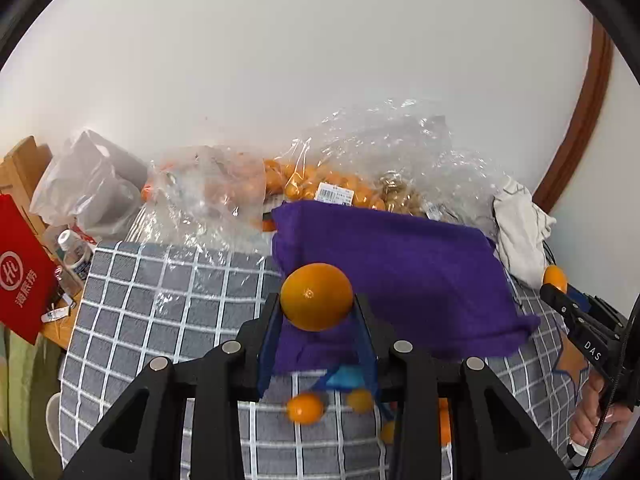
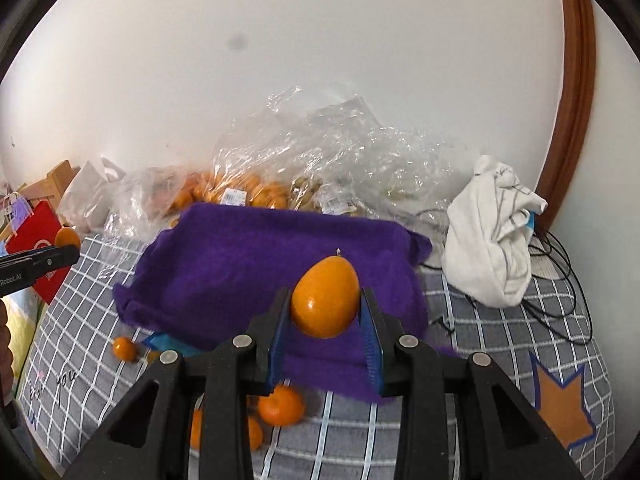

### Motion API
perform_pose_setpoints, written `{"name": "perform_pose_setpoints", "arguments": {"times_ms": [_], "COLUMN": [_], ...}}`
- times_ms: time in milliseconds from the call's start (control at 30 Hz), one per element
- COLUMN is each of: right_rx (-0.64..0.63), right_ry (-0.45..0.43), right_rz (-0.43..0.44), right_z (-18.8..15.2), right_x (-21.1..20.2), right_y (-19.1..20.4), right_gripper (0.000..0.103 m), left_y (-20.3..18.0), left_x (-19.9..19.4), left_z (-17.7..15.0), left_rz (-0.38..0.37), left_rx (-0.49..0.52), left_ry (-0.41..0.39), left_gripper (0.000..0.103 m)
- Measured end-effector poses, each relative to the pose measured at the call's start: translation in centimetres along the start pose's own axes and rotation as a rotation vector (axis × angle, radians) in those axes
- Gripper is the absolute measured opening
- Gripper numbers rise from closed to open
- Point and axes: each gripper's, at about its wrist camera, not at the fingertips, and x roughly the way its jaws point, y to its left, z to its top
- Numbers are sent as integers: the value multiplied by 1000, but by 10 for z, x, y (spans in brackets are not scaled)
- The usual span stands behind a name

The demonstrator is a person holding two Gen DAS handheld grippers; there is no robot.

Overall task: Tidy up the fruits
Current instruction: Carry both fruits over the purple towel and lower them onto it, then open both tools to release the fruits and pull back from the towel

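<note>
My left gripper (image 1: 317,308) is shut on a round orange kumquat (image 1: 316,297) and holds it above the purple cloth (image 1: 400,272). My right gripper (image 2: 325,312) is shut on an egg-shaped kumquat (image 2: 326,304) above the same cloth (image 2: 248,264). Each gripper shows in the other's view, the right one (image 1: 560,284) at the right edge and the left one (image 2: 60,248) at the left edge. Loose kumquats (image 1: 305,409) and small oranges (image 2: 280,405) lie on the checked cover below the cloth's near edge.
Clear plastic bags of orange fruit (image 1: 320,188) are piled against the wall behind the cloth. A crumpled white cloth (image 2: 492,232) with black cables lies at the right. A red bag (image 1: 24,272) and a bottle (image 1: 74,252) stand at the left. The grey checked cover (image 1: 160,312) has an orange star patch (image 2: 560,404).
</note>
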Motion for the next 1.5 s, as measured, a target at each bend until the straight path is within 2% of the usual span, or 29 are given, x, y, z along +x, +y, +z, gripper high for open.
{"name": "perform_pose_setpoints", "arguments": {"times_ms": [333,667,1000,1233,1333,1367,1433,1467,1500], "right_rx": [24,45,17,27,22,18,15,18,22], "right_ry": [53,167,225,234,241,242,232,223,213], "right_rz": [5,5,-16,-16,-26,-30,-31,-30,-29], "right_z": [21,9,3,0,0,-1,0,1,2], "right_x": [71,141,170,174,172,170,162,156,151], "right_y": [-16,-17,-14,-16,-15,-15,-14,-14,-14], "right_gripper": [33,33,33,33,36,38,47,55,62], "left_y": [-3,-22,-38,-38,-40,-41,-43,-46,-47], "left_x": [59,125,171,186,188,187,184,184,178], "left_z": [26,31,24,22,22,22,22,23,24], "left_rz": [4,-23,-12,-14,-6,-11,-18,-13,-9], "left_rx": [-4,7,31,29,35,39,46,47,51], "left_ry": [33,105,197,233,246,247,241,232,211], "left_gripper": [33,33,33,34,34,37,53,62,62]}}
